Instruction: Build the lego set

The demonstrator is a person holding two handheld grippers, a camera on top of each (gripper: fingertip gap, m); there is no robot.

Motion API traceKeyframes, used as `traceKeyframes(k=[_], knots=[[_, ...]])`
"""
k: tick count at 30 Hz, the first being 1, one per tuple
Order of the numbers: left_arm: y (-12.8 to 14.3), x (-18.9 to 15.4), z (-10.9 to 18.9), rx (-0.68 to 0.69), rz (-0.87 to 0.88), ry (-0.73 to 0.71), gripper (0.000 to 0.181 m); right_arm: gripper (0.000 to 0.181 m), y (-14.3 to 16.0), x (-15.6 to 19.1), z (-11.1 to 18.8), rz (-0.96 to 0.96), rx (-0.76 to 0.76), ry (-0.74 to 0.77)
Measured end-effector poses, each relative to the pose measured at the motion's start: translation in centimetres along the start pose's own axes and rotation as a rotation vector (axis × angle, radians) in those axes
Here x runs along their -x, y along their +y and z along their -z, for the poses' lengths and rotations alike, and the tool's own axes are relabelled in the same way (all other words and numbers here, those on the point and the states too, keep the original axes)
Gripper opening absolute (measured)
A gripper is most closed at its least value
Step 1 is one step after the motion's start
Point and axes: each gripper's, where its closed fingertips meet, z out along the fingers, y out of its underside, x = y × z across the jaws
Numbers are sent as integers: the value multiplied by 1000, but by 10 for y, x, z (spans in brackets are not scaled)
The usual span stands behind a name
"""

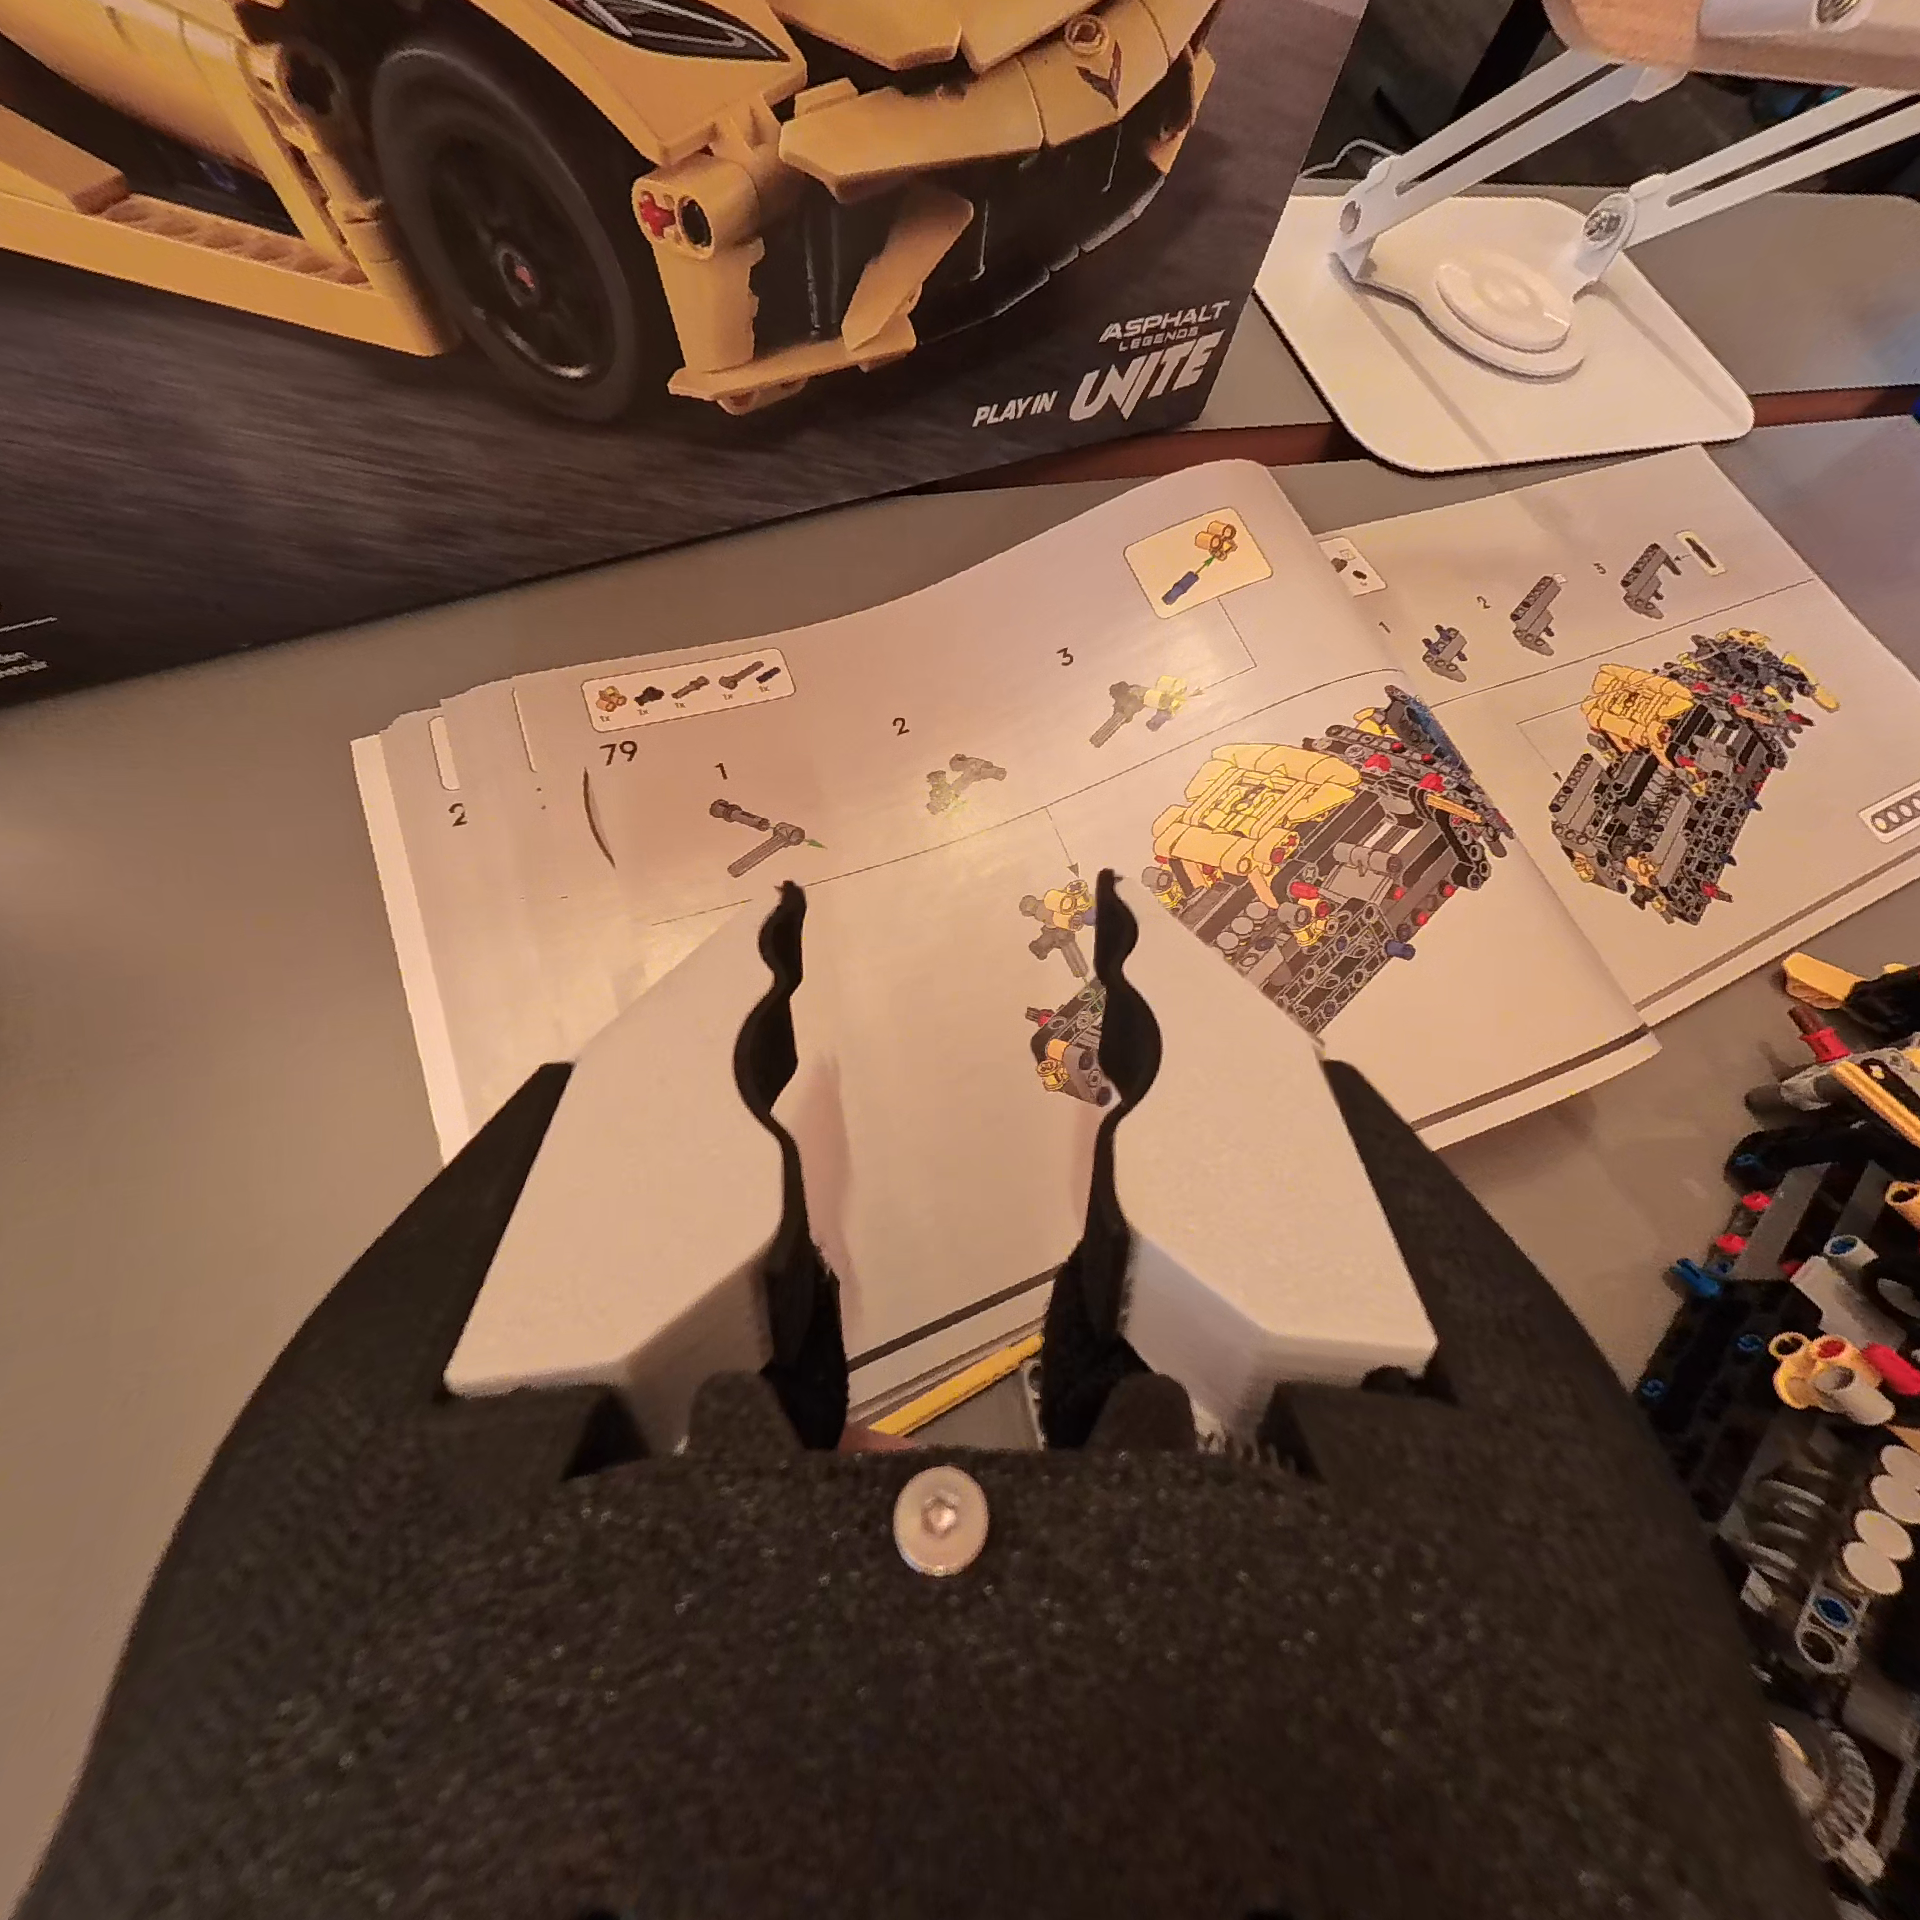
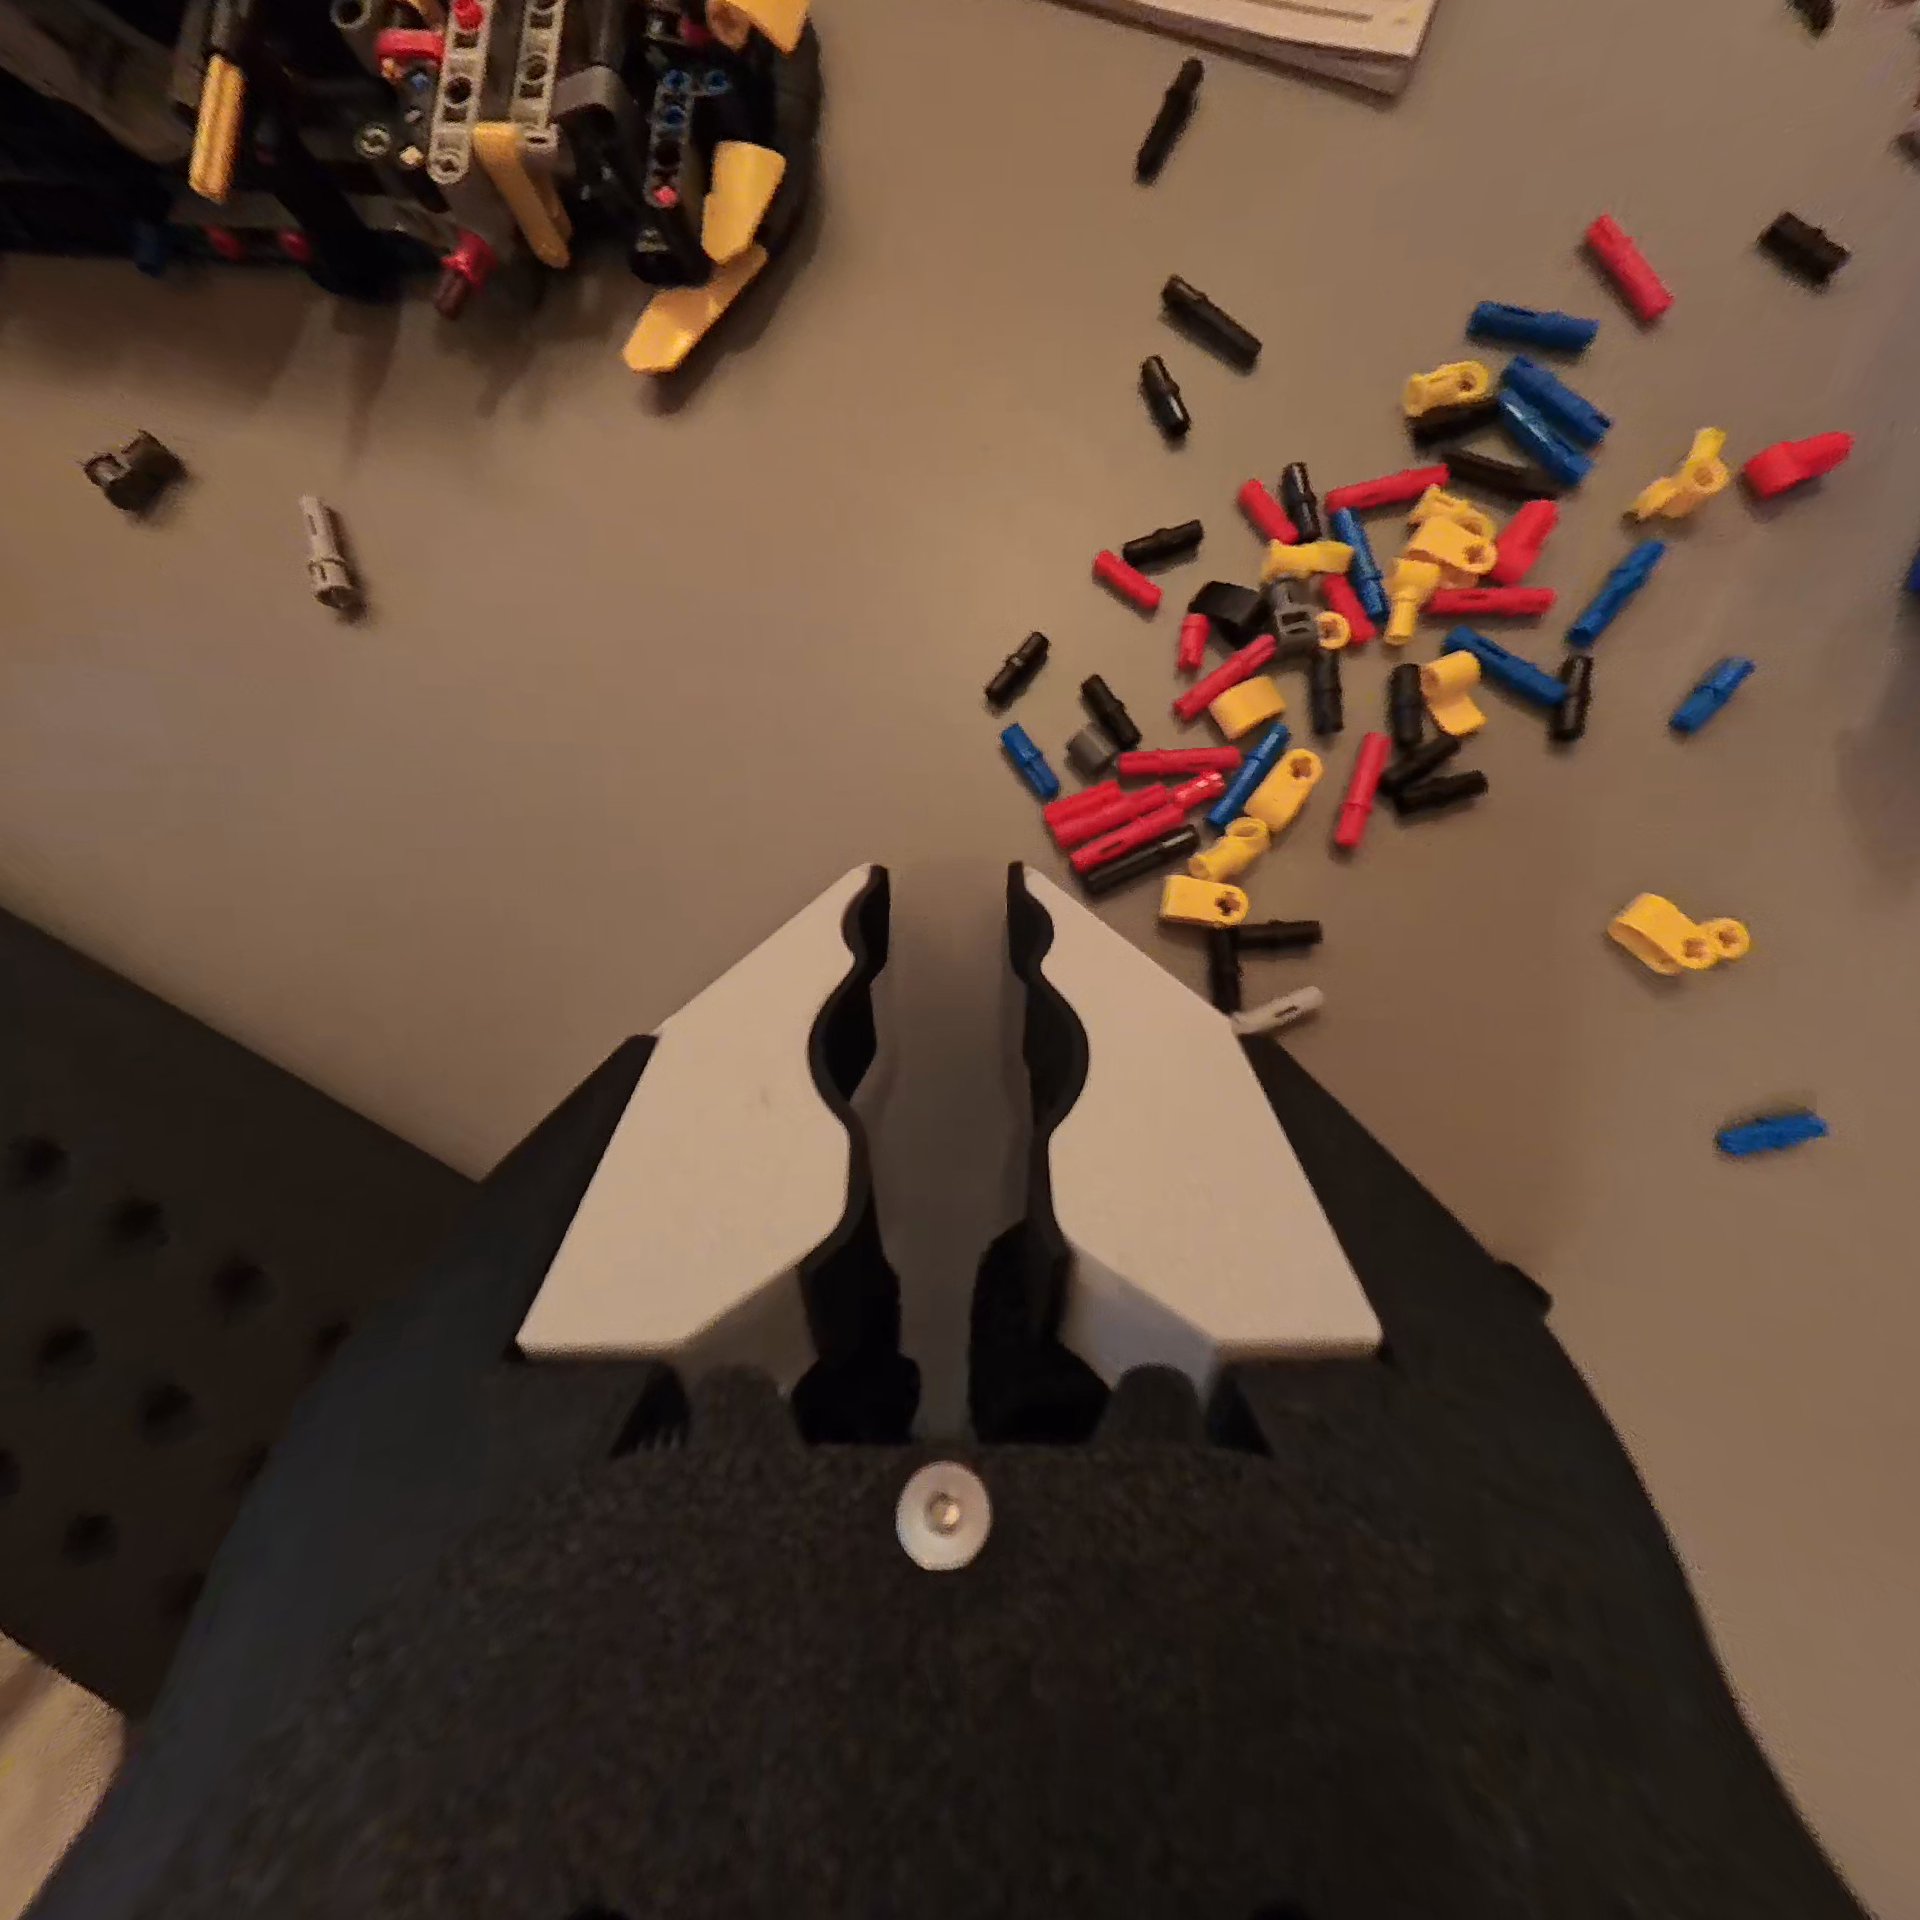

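Partly built car model of black, grey and yellow beams with red and blue pins (image 2: pixel 447 156): standing on the grey table (image 2: pixel 644 644), far left of my right claw's view; also at the right edge of my left claw's view (image 1: pixel 1818 1382), just right of the booklet. Loose small parts, a scatter of red, blue, black and yellow plastic pins and connectors (image 2: pixel 1351 665): lying on the table ahead and to the right of my right claw, the nearest pieces just beside its right fingertip. Single light grey pin (image 2: pixel 330 556) and one dark clip piece (image 2: pixel 133 473): apart from the scatter, on the left, below the model. Open paper instruction booklet with printed build diagrams (image 1: pixel 935 790): flat on the table, directly under and ahead of my left claw. Large cardboard set box picturing a yellow car (image 1: pixel 520 239): standing behind the booklet. White lamp base plate with jointed white arms (image 1: pixel 1496 312): right of the box, beyond the booklet. My left claw (image 1: pixel 945 894), grey fingers with black wavy pads: spread wide, nothing between them, above the booklet page. My right claw (image 2: pixel 948 883), same make: parted by a narrower gap, empty, above bare table. Dark perforated panel (image 2: pixel 156 1299): at the table edge, lower left of my right claw.
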Motion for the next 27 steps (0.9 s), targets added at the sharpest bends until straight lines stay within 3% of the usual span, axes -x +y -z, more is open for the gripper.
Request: traceKeyframes(k=[6,12,22,27], knots=[[1,6,0,1,7,-19,57,23,-14,16,-4,8,-84,7],[5,6,-4,17,1,-15,57,23,-14,-14,11,18,-68,137],[8,8,-4,23,56,21,57,22,-45,-26,-2,-57,-104,50],[11,9,-7,30,85,35,57,23,-64,0,-15,-169,-185,-151]])
